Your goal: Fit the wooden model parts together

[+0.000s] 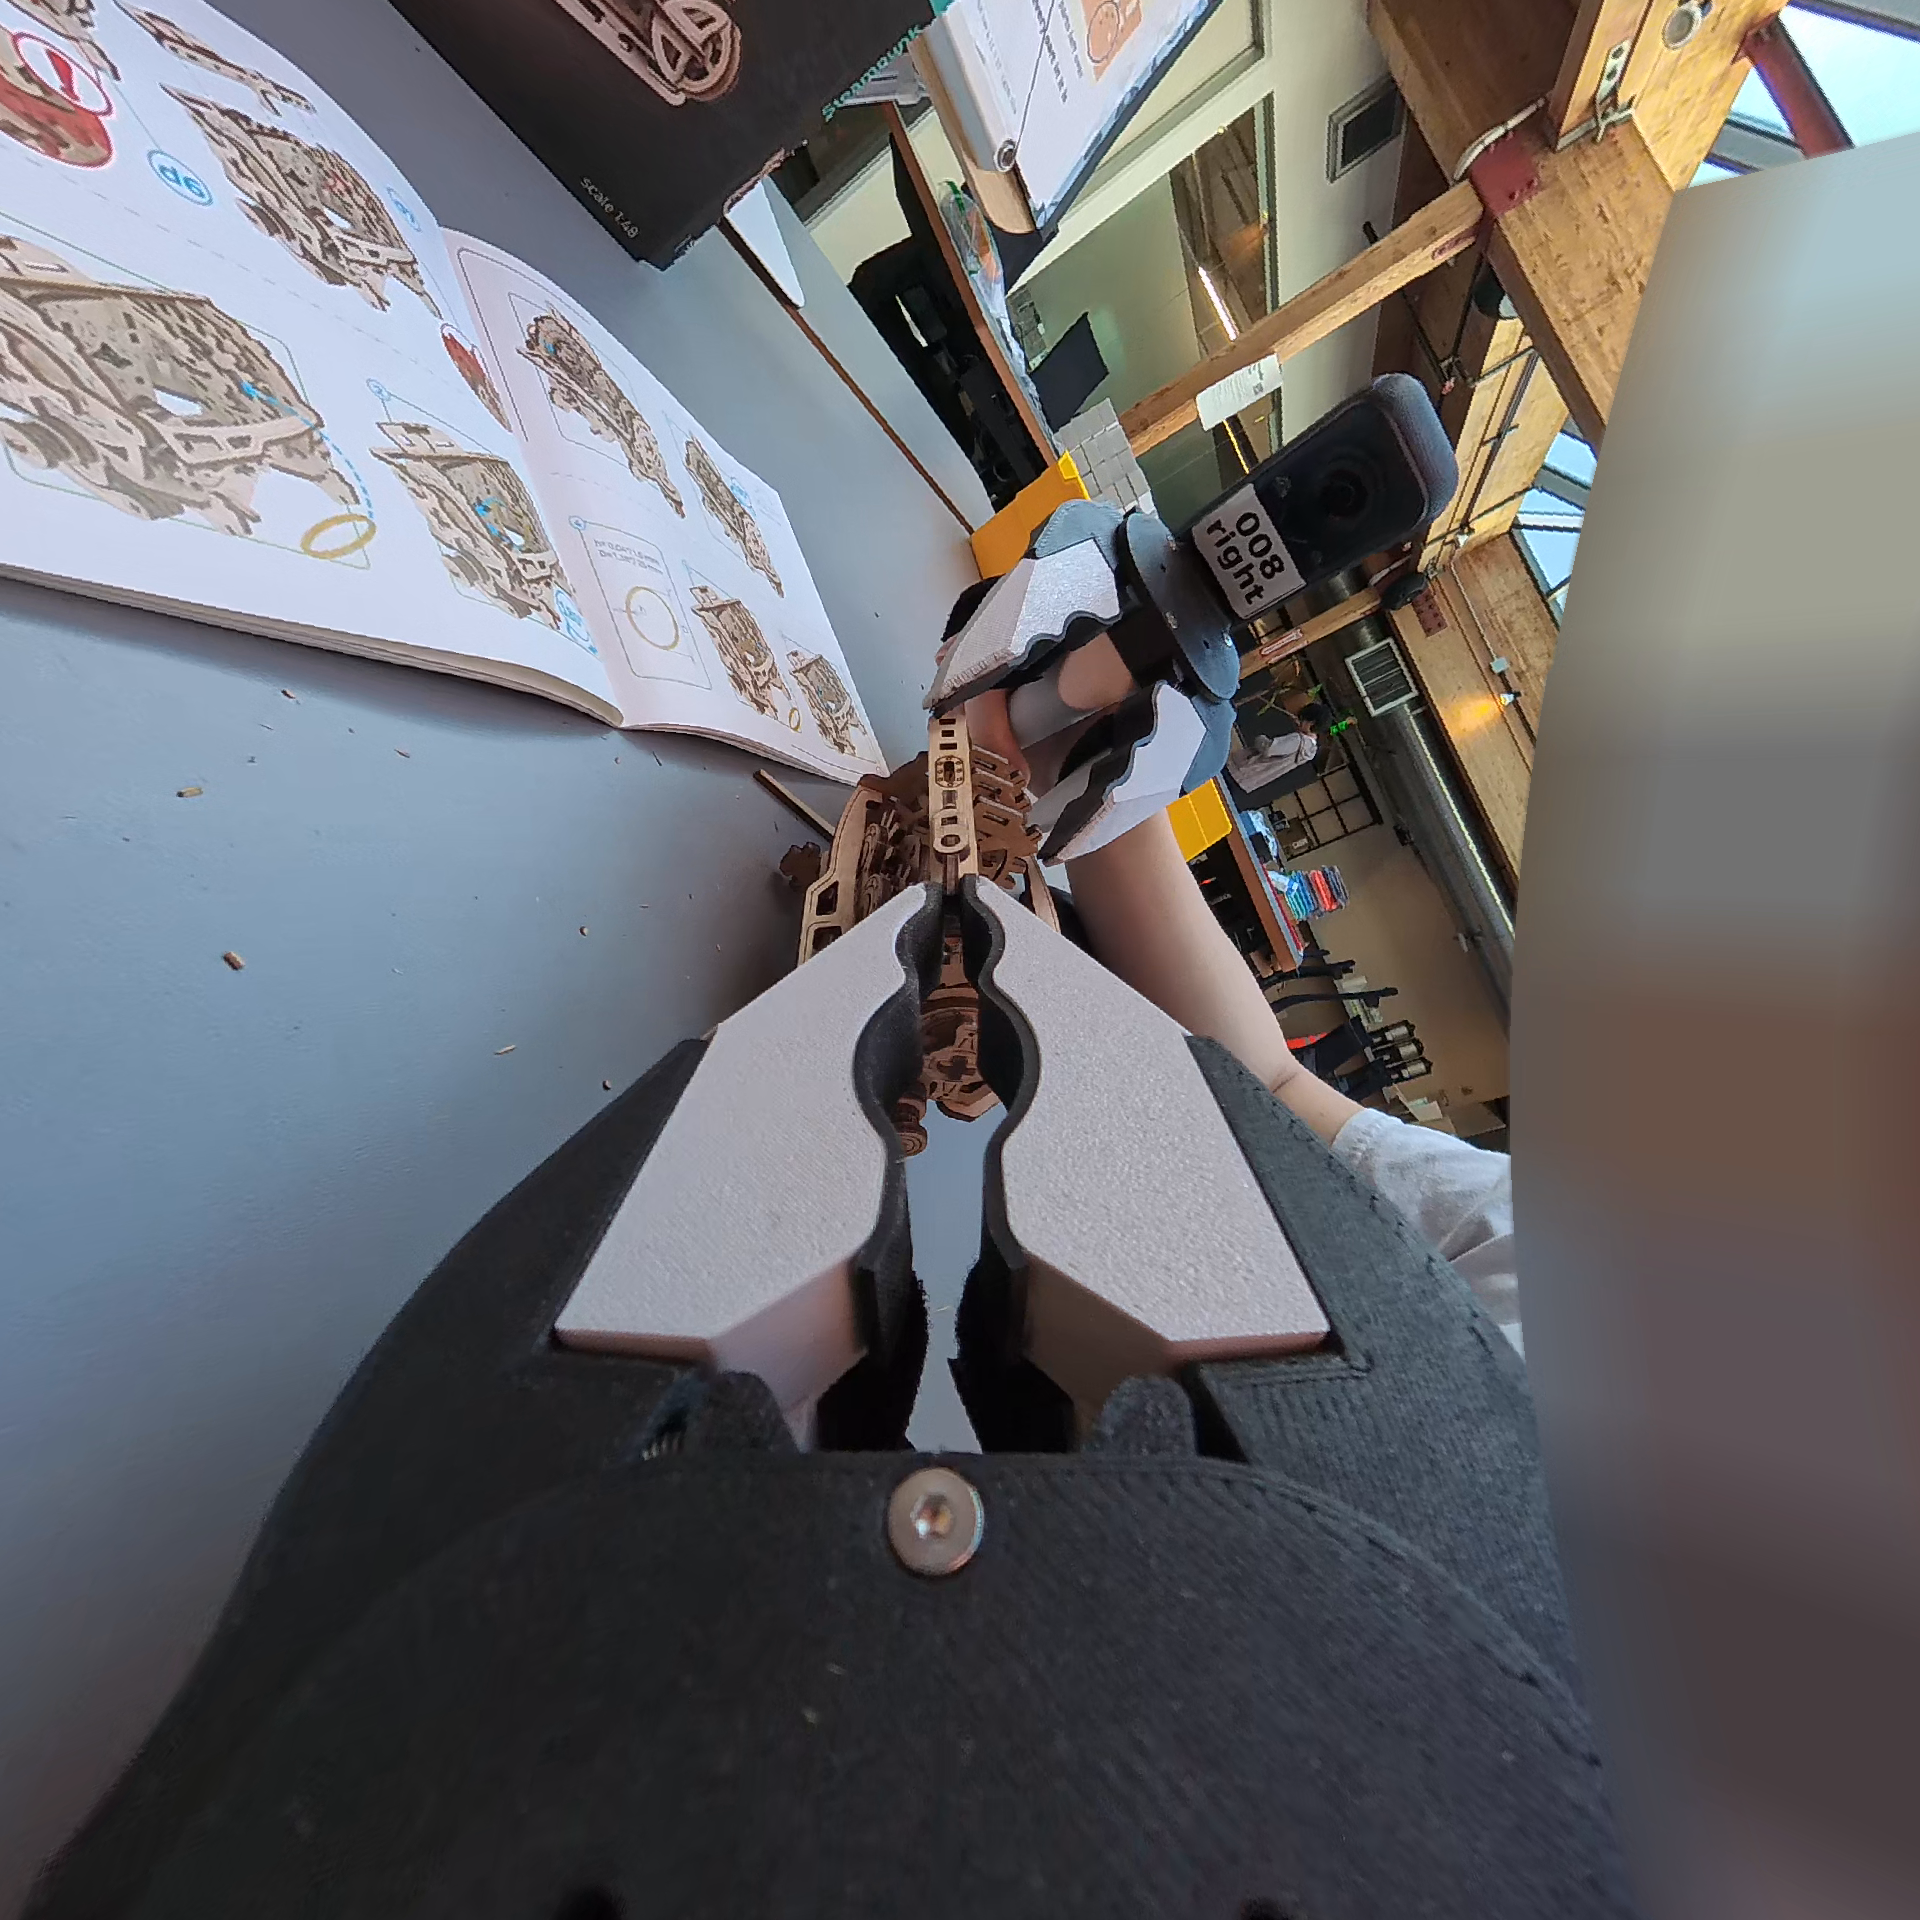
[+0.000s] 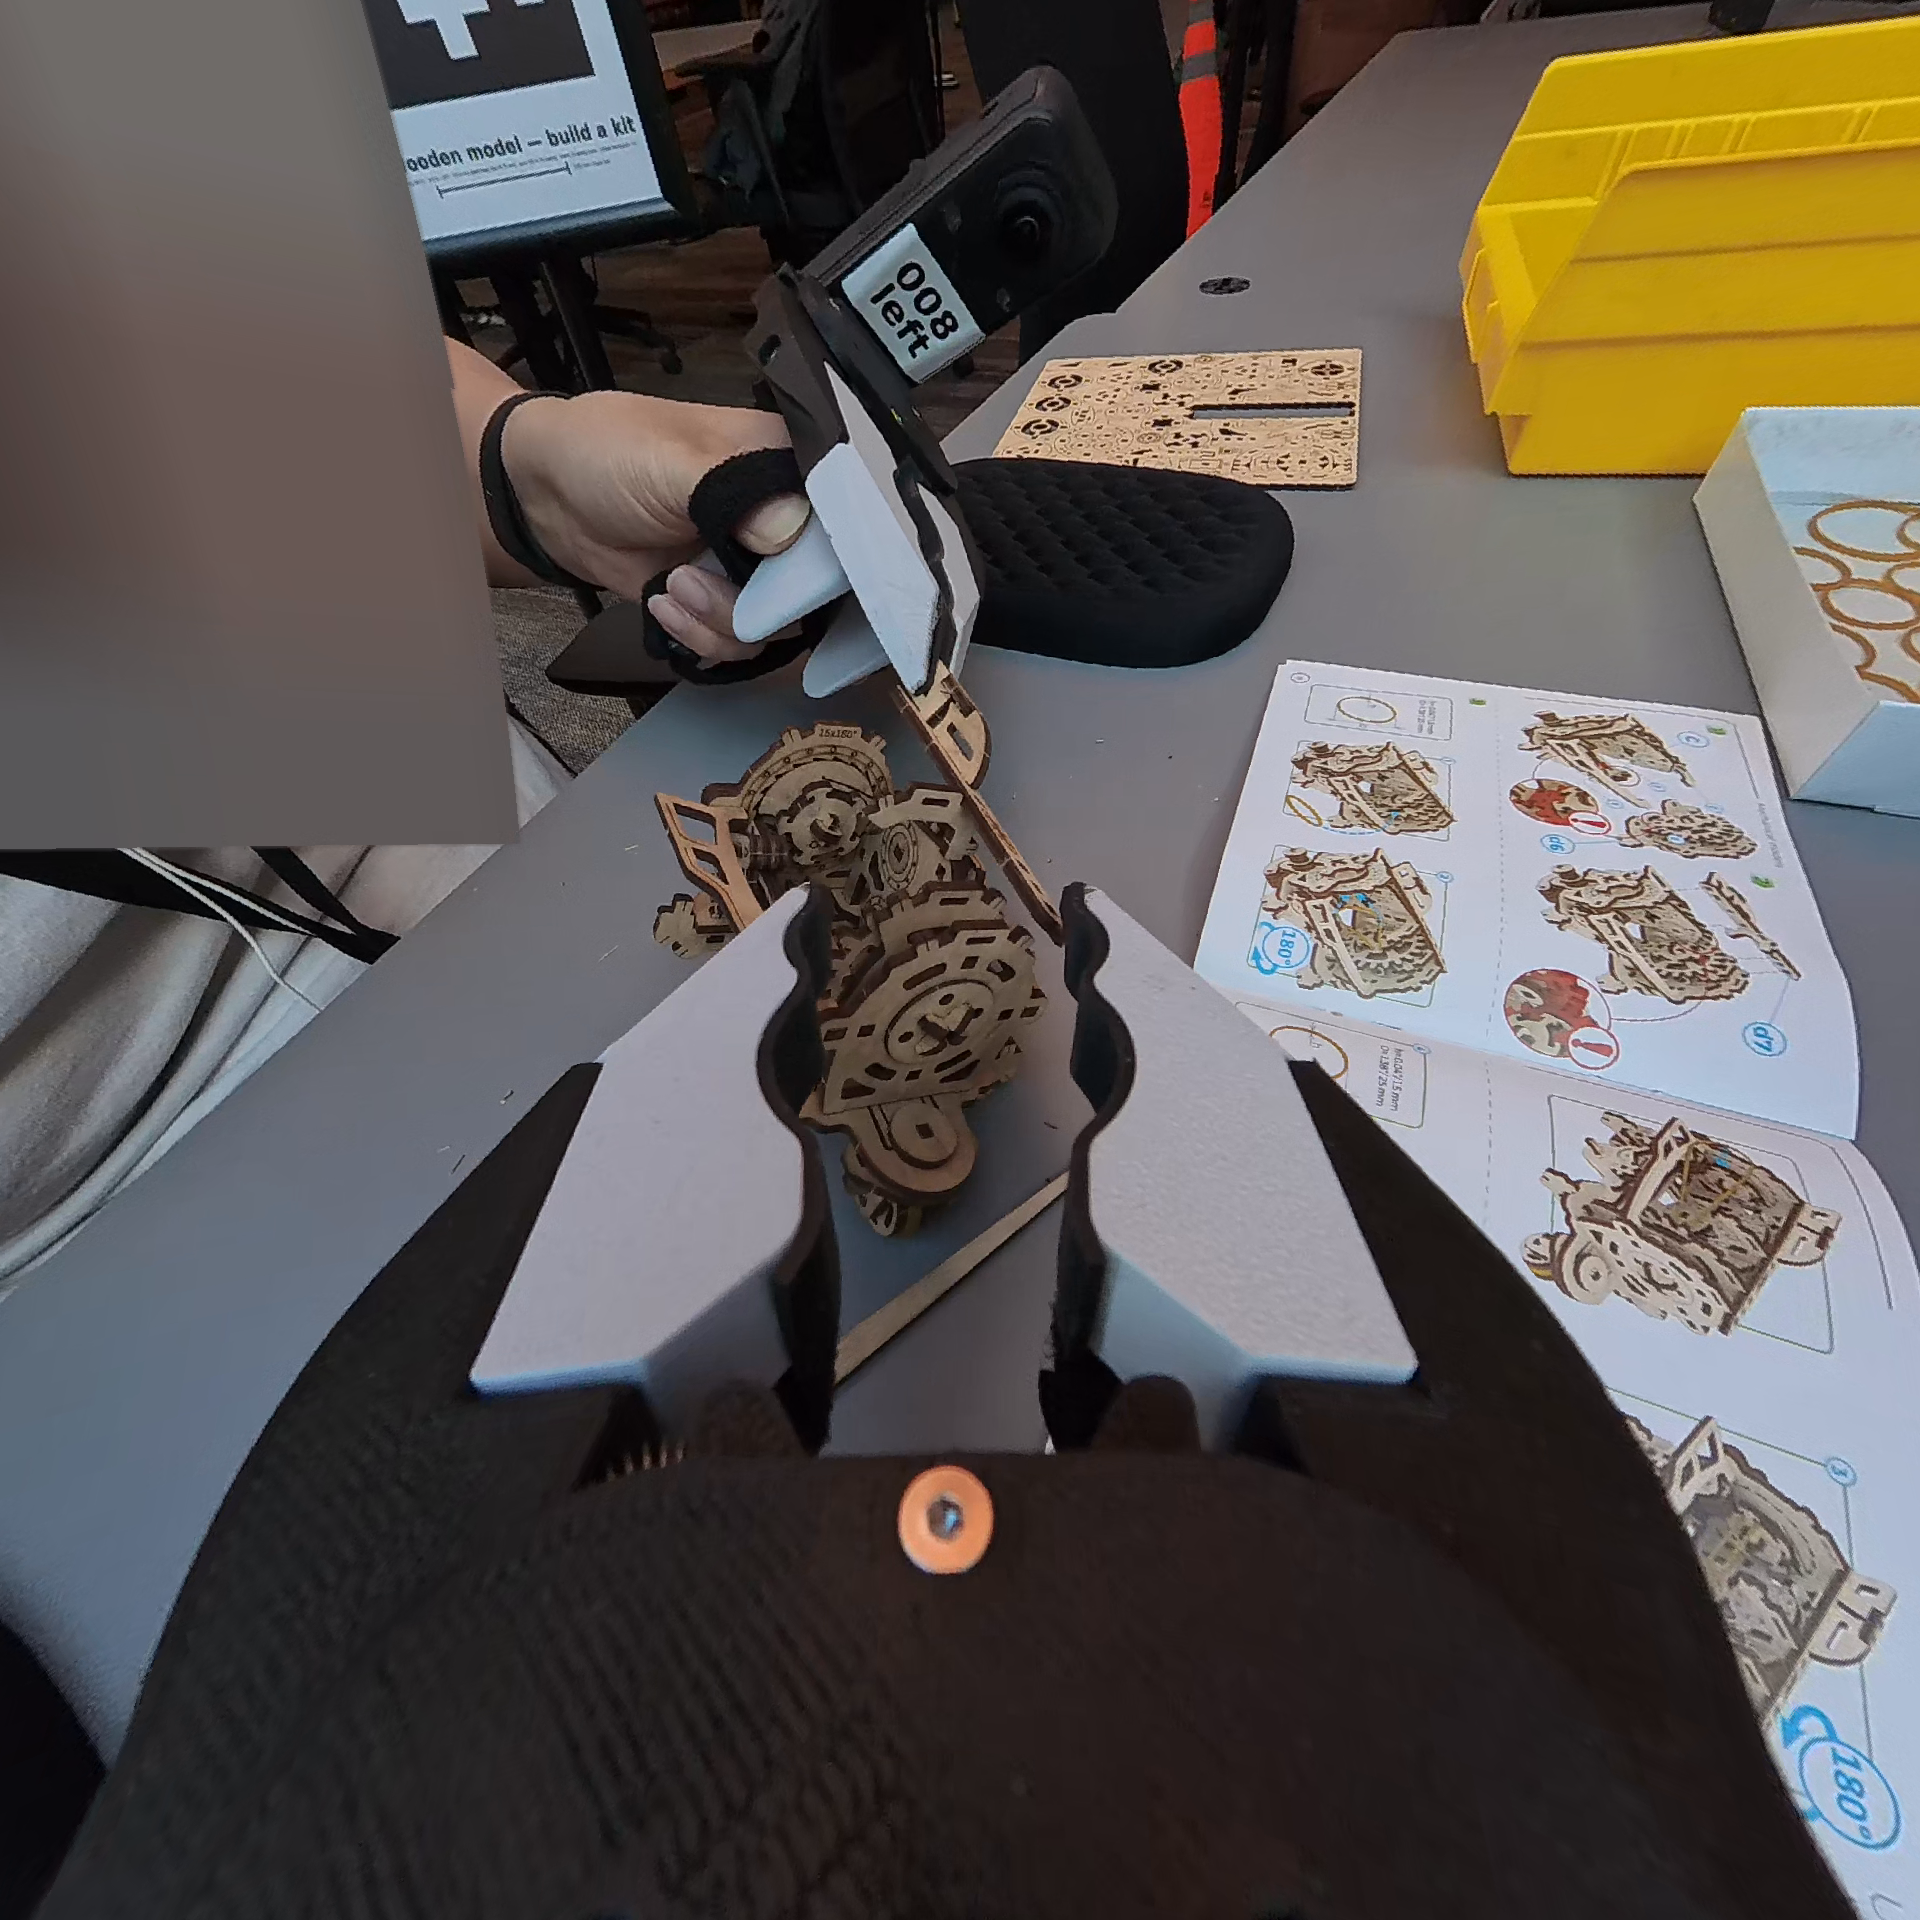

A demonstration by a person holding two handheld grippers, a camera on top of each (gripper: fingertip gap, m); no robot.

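Note:
A half-built wooden gear model [image 2: 914, 997] stands on the grey table [image 2: 312, 1195]. My left gripper [image 1: 951, 891] is shut on a flat wooden panel [image 1: 948, 790] and holds it slanted against the model's far side. In the right wrist view the left gripper [image 2: 935, 665] pinches the panel [image 2: 971, 800] at its top end. My right gripper [image 2: 940, 914] is open, with its fingers on either side of the model and a gap showing on the right. The left wrist view shows the right gripper [image 1: 997, 779] over the model [image 1: 883, 862].
An open instruction booklet [image 2: 1558, 883] lies right of the model. A black honeycomb pad [image 2: 1101, 561], a wooden parts sheet [image 2: 1174, 416], yellow bins [image 2: 1704, 239] and a white tray of rings [image 2: 1849, 582] sit beyond. A thin wooden stick [image 2: 935, 1288] lies under my right gripper. Tip to tip, the grippers are about 6 cm apart. The thin wooden stick [image 2: 935, 1288] lies around 9 cm away from my right fingertips.

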